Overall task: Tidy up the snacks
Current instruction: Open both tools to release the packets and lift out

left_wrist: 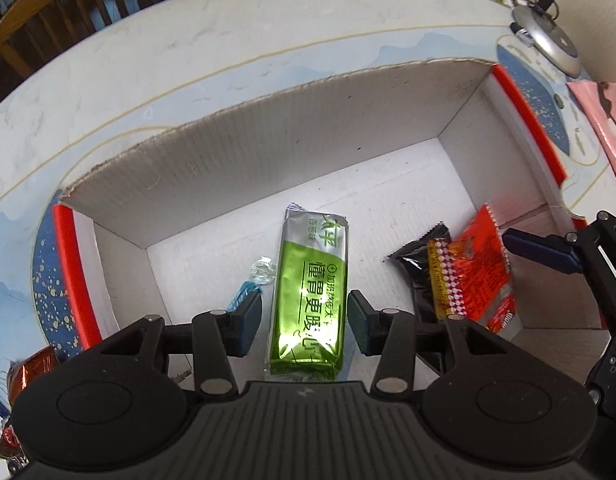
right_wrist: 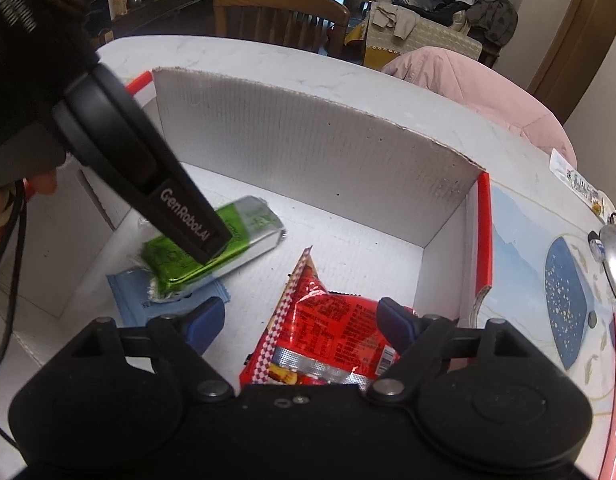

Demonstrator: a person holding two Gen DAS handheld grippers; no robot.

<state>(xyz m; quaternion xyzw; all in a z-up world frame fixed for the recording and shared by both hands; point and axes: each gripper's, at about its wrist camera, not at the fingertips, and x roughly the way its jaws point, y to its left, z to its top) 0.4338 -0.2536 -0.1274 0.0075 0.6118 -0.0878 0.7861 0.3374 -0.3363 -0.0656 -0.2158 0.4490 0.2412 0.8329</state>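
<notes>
A green foil snack packet [left_wrist: 306, 300] lies flat on the floor of an open white cardboard box [left_wrist: 268, 152]. My left gripper [left_wrist: 304, 320] points down over it, open, one blue pad on each side with a thin gap to the foil. In the right wrist view its black housing [right_wrist: 180, 216] covers part of the green packet [right_wrist: 244, 232]. A red snack bag [right_wrist: 332, 332] rests on the box floor between the wide-open fingers of my right gripper [right_wrist: 300, 320]. Its right fingertip [right_wrist: 396, 316] is at the bag's edge, and the left one stands apart from the bag.
A pale blue wrapper [right_wrist: 128, 292] lies under the green packet, and a black packet [left_wrist: 412, 272] lies beside the red bag [left_wrist: 484, 264]. More snacks [left_wrist: 32, 368] sit outside the box at lower left. A silver lamp base [left_wrist: 548, 40] and a pink packet [left_wrist: 604, 120] are on the right.
</notes>
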